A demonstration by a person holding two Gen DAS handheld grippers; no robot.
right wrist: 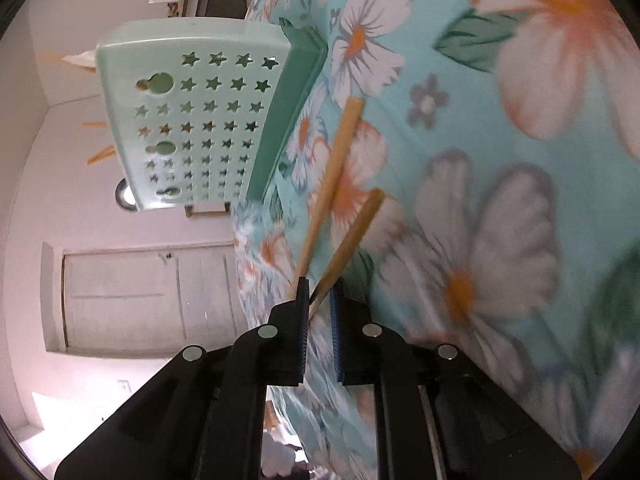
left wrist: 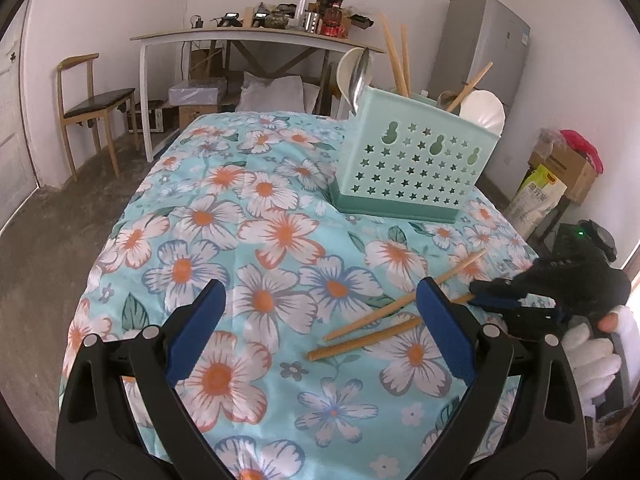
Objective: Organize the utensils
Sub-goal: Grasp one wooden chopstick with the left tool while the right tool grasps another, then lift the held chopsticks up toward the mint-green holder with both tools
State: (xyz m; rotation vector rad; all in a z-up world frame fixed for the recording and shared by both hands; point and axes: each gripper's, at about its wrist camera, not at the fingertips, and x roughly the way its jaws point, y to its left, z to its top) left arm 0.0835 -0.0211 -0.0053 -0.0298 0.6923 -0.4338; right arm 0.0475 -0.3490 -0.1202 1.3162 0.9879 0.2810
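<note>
Left wrist view shows the left gripper (left wrist: pixel 318 320) with its blue-padded jaws spread wide and holding nothing, above a floral cloth (left wrist: pixel 256 216) spread over the bench. A mint-green utensil holder (left wrist: pixel 416 160) pierced with star holes stands upright on the cloth, carrying chopsticks, a metal spoon (left wrist: pixel 359 76) and white spoons. In front of the holder two wooden chopsticks (left wrist: pixel 400 308) lie on the cloth, side by side and slightly apart. The right gripper (left wrist: pixel 494 298), held in a white-gloved hand (left wrist: pixel 592 350), reaches their far ends. Right wrist view shows its jaws nearly closed around the nearer chopstick (right wrist: pixel 348 240), the other chopstick (right wrist: pixel 328 184) passing just outside one pad.
</note>
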